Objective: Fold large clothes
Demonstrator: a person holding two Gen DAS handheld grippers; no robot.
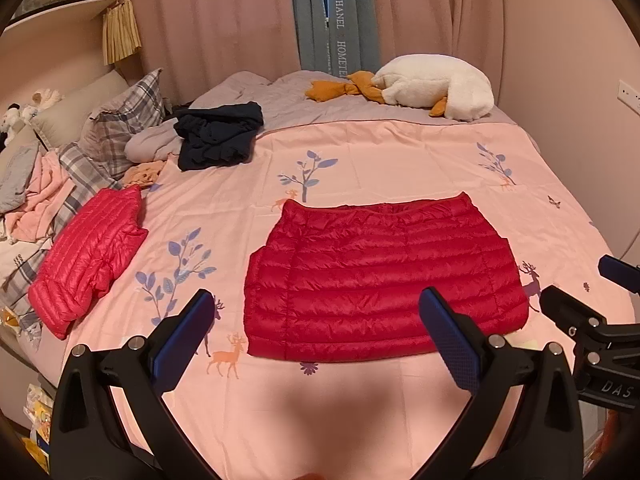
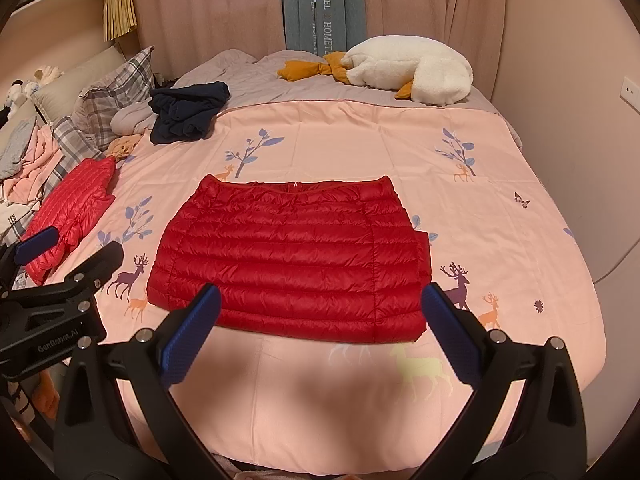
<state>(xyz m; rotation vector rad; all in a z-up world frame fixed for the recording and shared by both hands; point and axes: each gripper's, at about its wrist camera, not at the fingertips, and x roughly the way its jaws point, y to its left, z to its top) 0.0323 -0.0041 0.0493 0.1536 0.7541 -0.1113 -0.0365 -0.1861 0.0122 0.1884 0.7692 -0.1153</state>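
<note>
A red quilted down jacket lies folded into a flat rectangle in the middle of the pink bed sheet; it also shows in the right wrist view. My left gripper is open and empty, held above the near edge of the bed, short of the jacket. My right gripper is open and empty too, over the jacket's near hem. Each gripper shows at the side of the other's view: the right gripper and the left gripper.
A second, lighter red down jacket lies folded at the left. A dark navy garment lies behind it, by plaid pillows and a heap of pink and grey clothes. A white goose plush lies at the far edge.
</note>
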